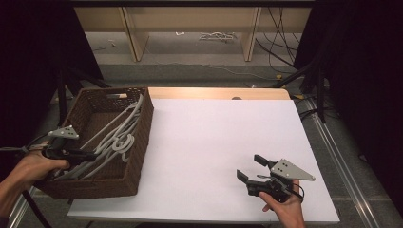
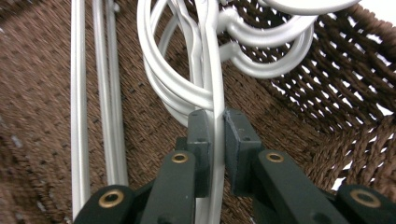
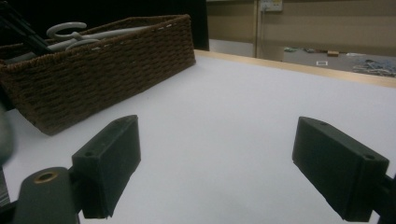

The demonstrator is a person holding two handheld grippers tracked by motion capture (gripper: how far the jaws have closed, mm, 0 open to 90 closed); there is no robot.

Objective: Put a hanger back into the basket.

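Left gripper (image 1: 90,156) is down inside the brown wicker basket (image 1: 141,142) at the table's left side, jaws pinched nearly together on the thin white shaft of one hanger (image 2: 214,93); in the left gripper view the shaft runs straight up between the two black pads (image 2: 200,133), both pressing on it. That hanger sits in a bundle of white hangers (image 1: 119,135) lying slantwise in the basket, hooks curling toward the basket's right wall, long arms reaching up toward the far left corner. Left gripper view also shows straight white hanger bars (image 2: 95,93) lying on the woven basket floor to the left of the jaws, apart from the gripped shaft, and several looped hooks (image 2: 275,51) stacked near the basket wall beyond the jaws. Left hand (image 1: 33,166) holds the gripper body just outside the basket's left edge, grey three-cornered plate on top. Right gripper (image 1: 251,167) hovers over the white table surface (image 1: 209,142) near its front right, jaws spread wide, nothing between them; right gripper view shows bare white tabletop in the gap. Right hand (image 1: 285,202) comes in from the bottom edge. Right gripper is well apart from the basket, pointing toward it. Basket stands on the white surface at its left edge.
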